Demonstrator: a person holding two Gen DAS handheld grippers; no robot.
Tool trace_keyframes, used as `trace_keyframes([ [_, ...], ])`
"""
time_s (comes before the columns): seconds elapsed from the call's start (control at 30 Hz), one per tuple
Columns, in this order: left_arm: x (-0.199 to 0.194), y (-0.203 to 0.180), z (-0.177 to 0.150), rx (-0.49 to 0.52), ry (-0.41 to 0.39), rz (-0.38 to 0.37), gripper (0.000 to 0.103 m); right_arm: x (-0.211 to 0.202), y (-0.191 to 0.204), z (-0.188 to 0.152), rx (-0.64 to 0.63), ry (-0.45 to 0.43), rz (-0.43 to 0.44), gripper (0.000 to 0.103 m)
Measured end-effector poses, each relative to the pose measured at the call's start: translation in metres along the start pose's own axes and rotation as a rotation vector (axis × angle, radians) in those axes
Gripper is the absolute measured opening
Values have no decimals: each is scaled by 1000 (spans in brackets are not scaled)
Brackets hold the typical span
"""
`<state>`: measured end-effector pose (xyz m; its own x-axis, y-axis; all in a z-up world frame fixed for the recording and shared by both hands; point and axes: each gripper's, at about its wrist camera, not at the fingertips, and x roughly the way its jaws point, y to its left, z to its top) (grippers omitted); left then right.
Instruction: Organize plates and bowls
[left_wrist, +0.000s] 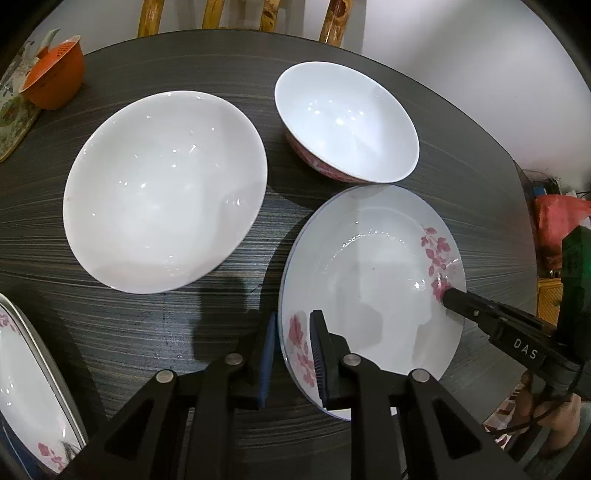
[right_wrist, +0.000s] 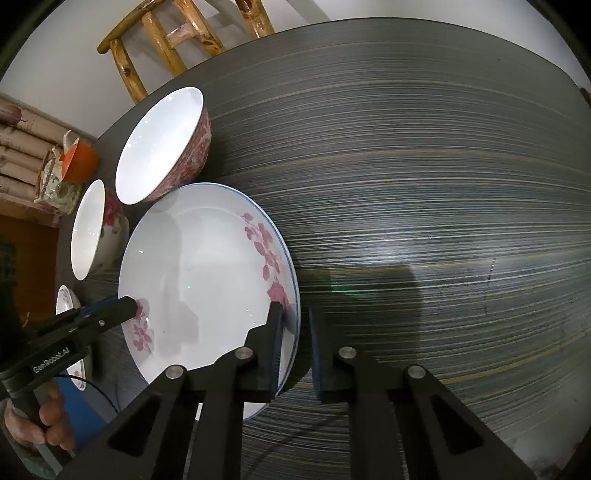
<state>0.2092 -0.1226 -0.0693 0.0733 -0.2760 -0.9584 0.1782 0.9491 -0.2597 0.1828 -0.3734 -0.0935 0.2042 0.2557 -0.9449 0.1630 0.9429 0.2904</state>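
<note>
A white plate with pink flowers and a blue rim (left_wrist: 369, 280) (right_wrist: 199, 280) lies on the dark striped table (left_wrist: 166, 332), held from both sides. My left gripper (left_wrist: 294, 316) straddles its near-left rim with both pads against it, and its tip also shows in the right wrist view (right_wrist: 129, 308). My right gripper (right_wrist: 294, 309) has the opposite rim between its pads; in the left wrist view its tip (left_wrist: 448, 295) sits on the flowered edge. A large white bowl (left_wrist: 162, 192) and a red-patterned bowl (left_wrist: 347, 122) (right_wrist: 162, 144) stand just behind the plate.
Another flowered plate (left_wrist: 29, 387) lies at the near left. An orange cup (left_wrist: 55, 74) sits at the far left table edge. A wooden stool (right_wrist: 177, 37) stands beyond the table. To the right of the plate is bare tabletop (right_wrist: 443, 221).
</note>
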Motion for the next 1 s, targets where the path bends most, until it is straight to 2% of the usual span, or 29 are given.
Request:
trace_keyframes([
  [0.1,2,0,-1,9,4,-3,18,1,1,0,1,0,4,9],
  [0.2,1,-1,-2,33,-3,28,11,1,4,-1,2,-2,-1,9],
  [0.27,0,0,-3,32,-4,19,8,0,4,-2,0,-2,-6,9],
  [0.63,-8,7,-14,43,1,24,8,0,16,-10,27,4,-21,10],
  [0.67,-5,3,-6,45,0,26,9,-1,17,-11,29,3,-19,10],
  [1.0,-18,9,-13,37,-18,24,9,-12,38,-21,6,-14,-17,10],
])
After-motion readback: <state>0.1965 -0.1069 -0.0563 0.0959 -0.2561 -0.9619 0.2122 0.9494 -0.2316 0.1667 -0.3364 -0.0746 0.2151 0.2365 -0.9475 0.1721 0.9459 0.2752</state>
